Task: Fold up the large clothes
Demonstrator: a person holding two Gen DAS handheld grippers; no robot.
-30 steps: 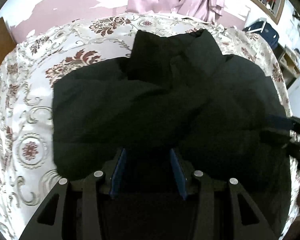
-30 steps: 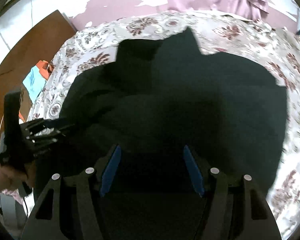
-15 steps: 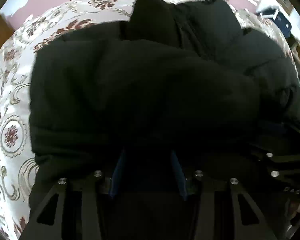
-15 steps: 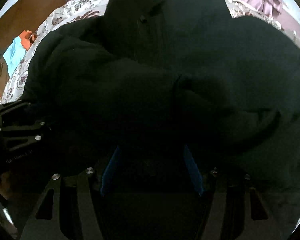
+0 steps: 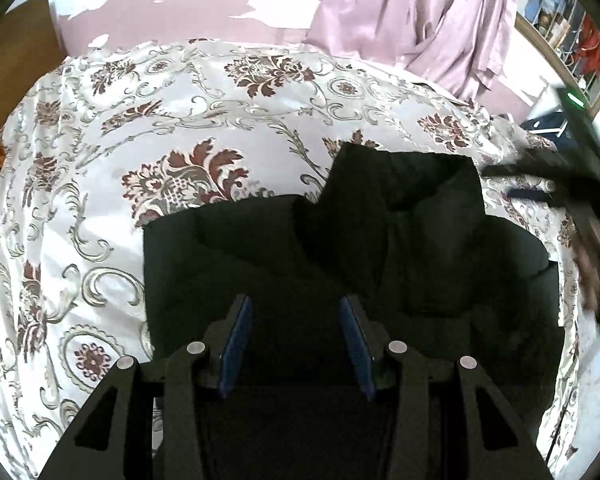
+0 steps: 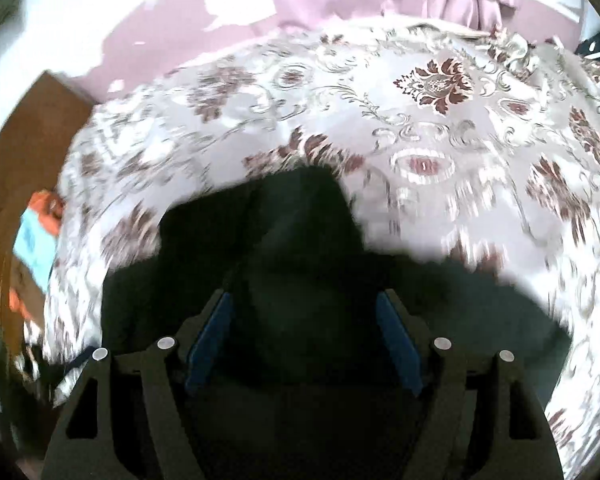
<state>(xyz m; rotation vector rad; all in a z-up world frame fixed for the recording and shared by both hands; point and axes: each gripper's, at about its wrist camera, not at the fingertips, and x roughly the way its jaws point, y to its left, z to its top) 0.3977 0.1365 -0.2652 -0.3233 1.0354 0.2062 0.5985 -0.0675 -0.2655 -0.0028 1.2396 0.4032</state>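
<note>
A large black jacket (image 5: 340,256) lies folded into a compact heap on the floral bedspread (image 5: 148,128). It also shows in the right wrist view (image 6: 300,264), blurred by motion. My left gripper (image 5: 296,320) is open above the jacket's near part, its blue pads apart with nothing pinched between them. My right gripper (image 6: 304,320) is open too, above the jacket. The right gripper also appears at the right edge of the left wrist view (image 5: 540,188), raised above the bed with the hand that holds it.
The bedspread (image 6: 440,120) reaches all around the jacket. Pink curtains (image 5: 440,20) hang behind the bed. A brown wooden board (image 6: 16,152) and orange and blue cloth (image 6: 36,232) are at the left. A shelf (image 5: 564,28) is at the far right.
Both grippers have pulled back and up from the jacket, which filled both views half a second ago. The jacket now lies smaller and more folded on the bed.
</note>
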